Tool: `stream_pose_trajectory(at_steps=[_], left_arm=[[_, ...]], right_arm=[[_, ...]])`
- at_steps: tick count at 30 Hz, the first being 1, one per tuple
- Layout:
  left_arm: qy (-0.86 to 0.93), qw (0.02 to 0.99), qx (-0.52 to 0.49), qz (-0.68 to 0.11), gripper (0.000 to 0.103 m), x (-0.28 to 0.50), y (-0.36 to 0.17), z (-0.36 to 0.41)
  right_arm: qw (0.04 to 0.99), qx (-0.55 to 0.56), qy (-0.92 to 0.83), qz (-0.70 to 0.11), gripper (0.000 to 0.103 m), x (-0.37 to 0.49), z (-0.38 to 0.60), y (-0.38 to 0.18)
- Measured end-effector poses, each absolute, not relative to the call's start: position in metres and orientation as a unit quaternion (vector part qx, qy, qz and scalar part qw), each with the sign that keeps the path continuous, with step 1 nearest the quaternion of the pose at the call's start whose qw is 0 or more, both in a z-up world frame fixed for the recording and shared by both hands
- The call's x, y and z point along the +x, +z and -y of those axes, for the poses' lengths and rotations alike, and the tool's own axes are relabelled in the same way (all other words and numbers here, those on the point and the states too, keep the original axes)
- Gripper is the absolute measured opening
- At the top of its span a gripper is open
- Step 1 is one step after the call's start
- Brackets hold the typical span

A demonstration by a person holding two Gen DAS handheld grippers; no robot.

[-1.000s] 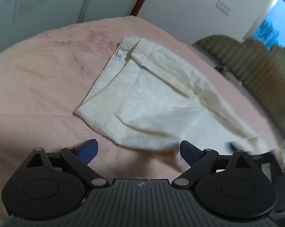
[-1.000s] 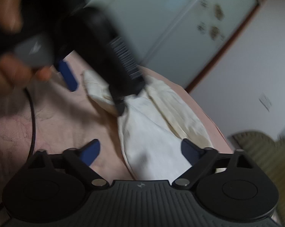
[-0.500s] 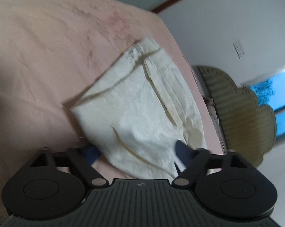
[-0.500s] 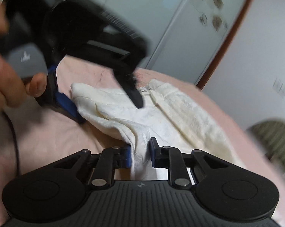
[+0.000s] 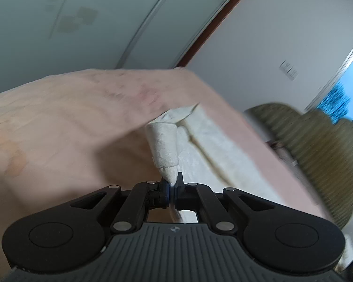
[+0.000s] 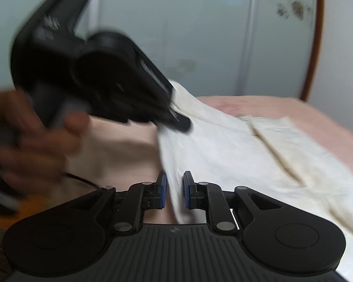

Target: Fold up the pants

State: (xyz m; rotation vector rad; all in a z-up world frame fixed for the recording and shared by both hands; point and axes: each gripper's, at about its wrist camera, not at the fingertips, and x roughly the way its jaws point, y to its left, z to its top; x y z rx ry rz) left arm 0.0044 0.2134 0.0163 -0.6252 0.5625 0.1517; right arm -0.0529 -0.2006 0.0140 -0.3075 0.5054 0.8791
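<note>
Cream pants [image 5: 211, 145] lie on a pink bed [image 5: 59, 129]. In the left wrist view my left gripper [image 5: 173, 188] is shut on a corner of the pants, which rises off the bed as a narrow peak. The right wrist view shows the pants [image 6: 235, 145] spread to the right, with their near edge lifted. My right gripper [image 6: 174, 188] has its jaws closing on that edge, and the cloth fills the gap between the blue pads. The left gripper [image 6: 181, 122] shows there too, held by a hand [image 6: 24, 141], pinching the cloth higher up.
A green ribbed headboard or sofa [image 5: 317, 136] stands past the right side of the bed. Pale sliding wardrobe doors [image 6: 176, 35] rise behind the bed [image 6: 317, 112]. A window [image 5: 340, 98] is at far right. A dark cable [image 6: 82, 179] trails by the hand.
Both grippers went from wide open to closed on the near edge of the pants. They have lifted that edge off the bed, and both views have tilted upward.
</note>
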Motion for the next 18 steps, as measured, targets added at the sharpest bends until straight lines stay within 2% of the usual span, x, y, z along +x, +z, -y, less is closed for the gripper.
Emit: stream_pose_trajectory(at_steps=[2,5,9,11,12,14,18], left_arm=[[0.090,0.910,-0.285,-0.287,0.004,0.005,0.006,-0.209],[0.102,0.904,-0.275,-0.311,0.004,0.012,-0.002,-0.207],[0.110,0.912,-0.254,-0.301,0.025,0.010,0.010,-0.211],[0.136,0.920,-0.225,-0.291,0.038,0.007,0.018,-0.210],[0.165,0.925,-0.201,-0.278,0.036,0.002,0.021,-0.207],[0.205,0.931,-0.167,-0.252,0.037,-0.005,0.028,-0.205],[0.204,0.937,-0.153,-0.238,0.039,0.004,0.042,-0.206]], right_arm=[[0.856,-0.166,0.419,-0.253,0.017,-0.052,0.195,0.006],[0.843,-0.129,0.433,-0.292,0.017,-0.040,0.212,0.004],[0.863,-0.065,0.410,-0.286,0.018,-0.029,0.272,0.033],[0.874,-0.056,0.367,-0.312,0.020,-0.015,0.303,0.031],[0.875,-0.067,0.343,-0.335,0.023,-0.008,0.315,0.024],[0.858,-0.108,0.302,-0.401,0.023,0.009,0.328,-0.001],[0.853,-0.071,0.346,-0.384,0.024,0.023,0.352,0.022]])
